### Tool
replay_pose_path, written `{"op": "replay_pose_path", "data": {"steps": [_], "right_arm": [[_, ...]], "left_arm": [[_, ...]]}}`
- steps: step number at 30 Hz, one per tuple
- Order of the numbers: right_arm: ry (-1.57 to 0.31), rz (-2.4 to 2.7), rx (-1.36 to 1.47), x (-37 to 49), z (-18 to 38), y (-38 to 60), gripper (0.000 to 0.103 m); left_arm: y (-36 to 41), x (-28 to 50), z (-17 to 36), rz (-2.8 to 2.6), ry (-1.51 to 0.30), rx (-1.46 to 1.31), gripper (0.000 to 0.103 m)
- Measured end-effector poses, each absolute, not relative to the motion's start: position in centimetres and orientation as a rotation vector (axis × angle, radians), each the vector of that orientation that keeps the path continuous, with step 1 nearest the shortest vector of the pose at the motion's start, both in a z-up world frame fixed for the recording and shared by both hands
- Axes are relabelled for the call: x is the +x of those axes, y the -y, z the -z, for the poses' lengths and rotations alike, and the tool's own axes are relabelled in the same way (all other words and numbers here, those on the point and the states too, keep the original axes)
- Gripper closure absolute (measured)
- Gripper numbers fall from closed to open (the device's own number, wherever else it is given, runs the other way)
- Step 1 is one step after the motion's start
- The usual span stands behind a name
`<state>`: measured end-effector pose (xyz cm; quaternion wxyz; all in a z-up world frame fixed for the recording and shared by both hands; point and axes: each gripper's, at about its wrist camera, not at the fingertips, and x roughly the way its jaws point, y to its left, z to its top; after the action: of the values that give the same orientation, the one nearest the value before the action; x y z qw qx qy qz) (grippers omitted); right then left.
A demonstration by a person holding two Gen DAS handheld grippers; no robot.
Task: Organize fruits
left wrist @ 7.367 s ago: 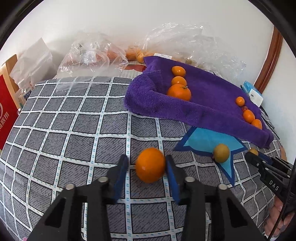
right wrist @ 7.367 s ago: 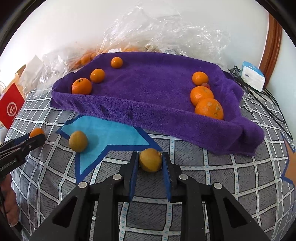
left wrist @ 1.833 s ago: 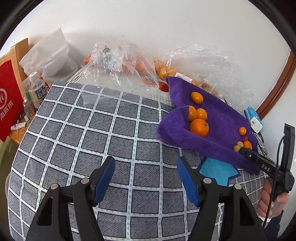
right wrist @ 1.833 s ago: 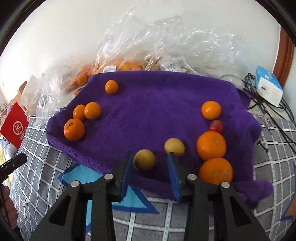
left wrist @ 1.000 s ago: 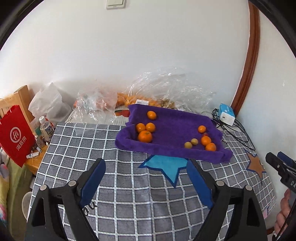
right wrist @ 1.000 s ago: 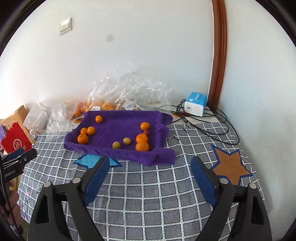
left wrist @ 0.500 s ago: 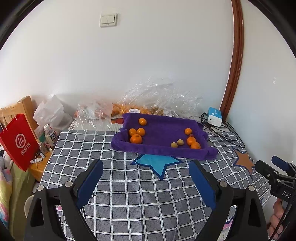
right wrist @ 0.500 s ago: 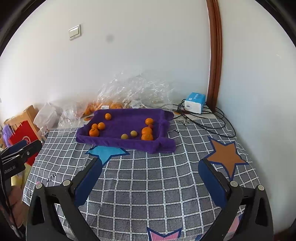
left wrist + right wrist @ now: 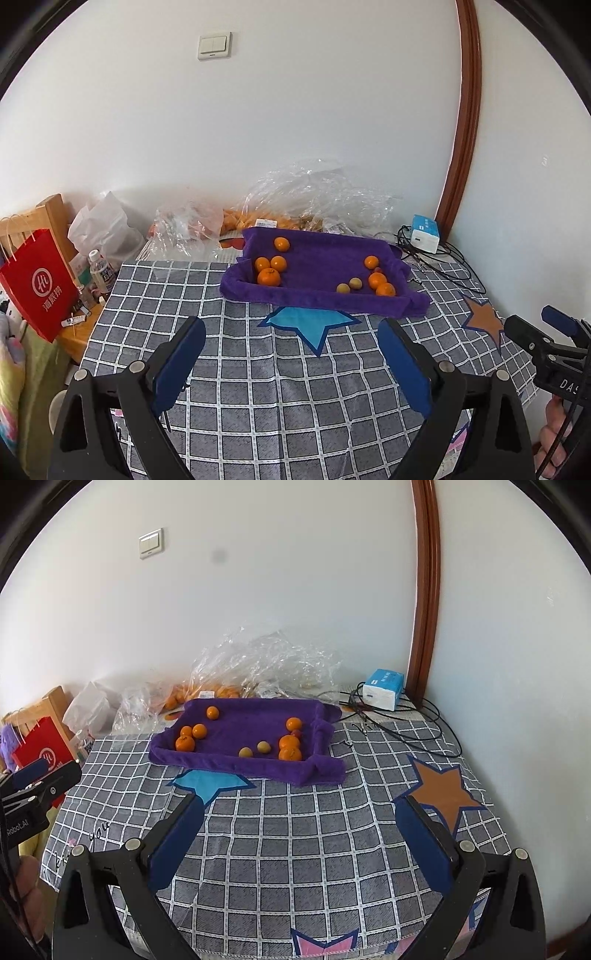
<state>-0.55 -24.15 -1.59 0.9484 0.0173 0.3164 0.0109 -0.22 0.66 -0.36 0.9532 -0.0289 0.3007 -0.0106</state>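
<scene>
The purple towel [image 9: 317,291] on the checked bench [image 9: 258,369] holds seven oranges [image 9: 269,277], two yellowish fruits [image 9: 355,284] and one small red fruit half hidden. Left tongs [image 9: 291,354] and right tongs [image 9: 299,834] have just been opening, now wide and empty, well apart from the fruit.

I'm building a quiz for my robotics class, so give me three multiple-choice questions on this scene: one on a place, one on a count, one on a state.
1. Where do the two yellowish fruits lie?
A. on the blue star
B. on the purple towel
C. in the red bag

2. How many orange fruits form the towel's left cluster?
A. two
B. four
C. six

3. The left gripper has its jaws:
A. shut on an orange
B. shut, empty
C. open, empty

Answers:
1. B, both rest on the towel.
2. B, four sit together there.
3. C, its jaws have just been opening and stand wide apart with nothing between them.
</scene>
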Motion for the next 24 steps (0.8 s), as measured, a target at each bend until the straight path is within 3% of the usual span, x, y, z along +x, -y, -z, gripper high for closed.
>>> {"op": "replay_pose_path", "data": {"steps": [24], "right_arm": [[-0.648,-0.003,0.032,-0.67,1.74,24.16,0.001]], "left_arm": [[-0.51,-0.6,0.13,0.019,-0.604,-0.054,0.009]]}}
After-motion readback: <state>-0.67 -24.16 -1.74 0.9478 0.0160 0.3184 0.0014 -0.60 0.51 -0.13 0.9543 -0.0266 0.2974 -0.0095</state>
